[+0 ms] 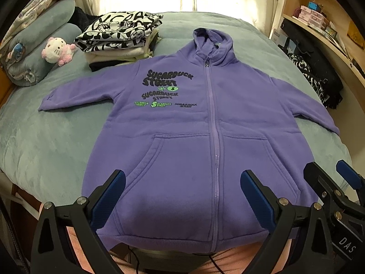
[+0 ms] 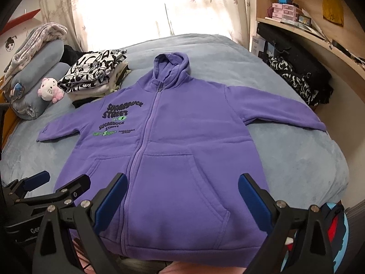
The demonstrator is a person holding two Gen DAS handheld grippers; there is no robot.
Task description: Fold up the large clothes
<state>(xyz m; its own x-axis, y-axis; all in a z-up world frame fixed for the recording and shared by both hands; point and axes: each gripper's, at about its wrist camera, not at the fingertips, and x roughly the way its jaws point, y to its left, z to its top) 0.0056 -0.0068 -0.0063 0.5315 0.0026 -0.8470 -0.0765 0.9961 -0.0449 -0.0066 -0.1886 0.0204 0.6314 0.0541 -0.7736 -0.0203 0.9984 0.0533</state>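
- Purple zip hoodie (image 1: 205, 137) spread flat, front up, on the grey-blue bed (image 1: 45, 141); zipped closed, hood pointing to the far window, both sleeves stretched out to the sides; hem hanging slightly over the near edge of the bed.
- Left hand-held gripper (image 1: 182, 194) released, jaws wide apart, grasping nothing; poised above the hem and left pocket area, zip line running between its two blue pads; contact with the cloth impossible to tell.
- Right hand-held gripper (image 2: 181, 196) likewise released and empty; hovering over the right pocket near the hem, just beside the left one.
- Stack of folded clothes (image 1: 118, 41) on the bed beyond the hoodie's left sleeve, close to the shoulder.
- White-and-pink plush toy (image 1: 58, 50) next to that stack, leaning on rolled bedding (image 1: 34, 45).
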